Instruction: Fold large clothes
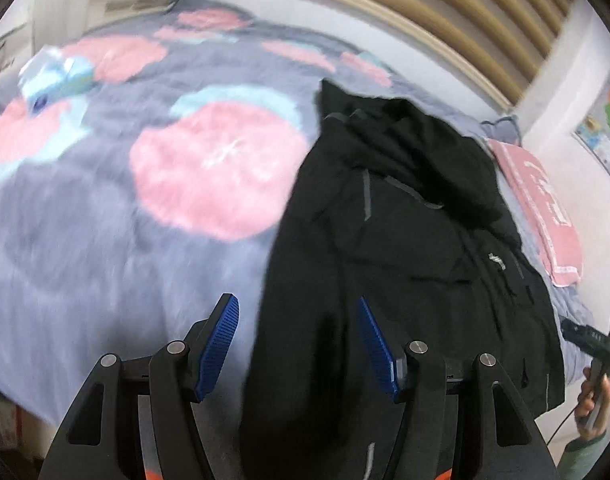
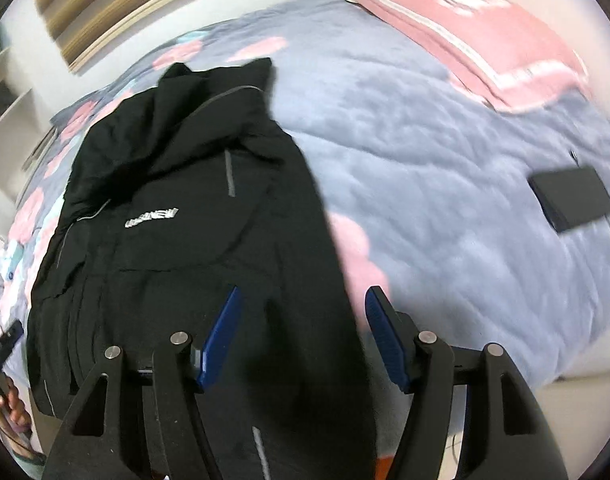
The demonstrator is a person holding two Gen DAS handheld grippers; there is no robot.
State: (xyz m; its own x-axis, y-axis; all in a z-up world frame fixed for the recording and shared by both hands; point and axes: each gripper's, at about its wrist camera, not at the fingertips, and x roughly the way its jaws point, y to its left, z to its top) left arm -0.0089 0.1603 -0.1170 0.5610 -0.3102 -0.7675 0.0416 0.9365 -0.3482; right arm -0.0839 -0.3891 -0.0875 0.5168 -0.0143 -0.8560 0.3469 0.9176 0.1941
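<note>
A large black hooded jacket [image 1: 405, 216] lies on the bed, hood at the far end, its hem hanging over the near edge. It also shows in the right wrist view [image 2: 177, 208] with a white logo on the chest. My left gripper [image 1: 299, 308] is open and empty, its blue pads straddling the jacket's left edge near the hem. My right gripper [image 2: 301, 300] is open and empty, straddling the jacket's right edge near the hem. The other gripper shows at the right edge of the left view [image 1: 597, 344].
The bed has a grey-blue quilt [image 1: 85, 240] with pink round prints. A pink folded towel [image 2: 477, 36] lies near the far side. A black flat device [image 2: 571, 196] lies on the quilt to the right. A light blue item [image 1: 53, 76] sits far left.
</note>
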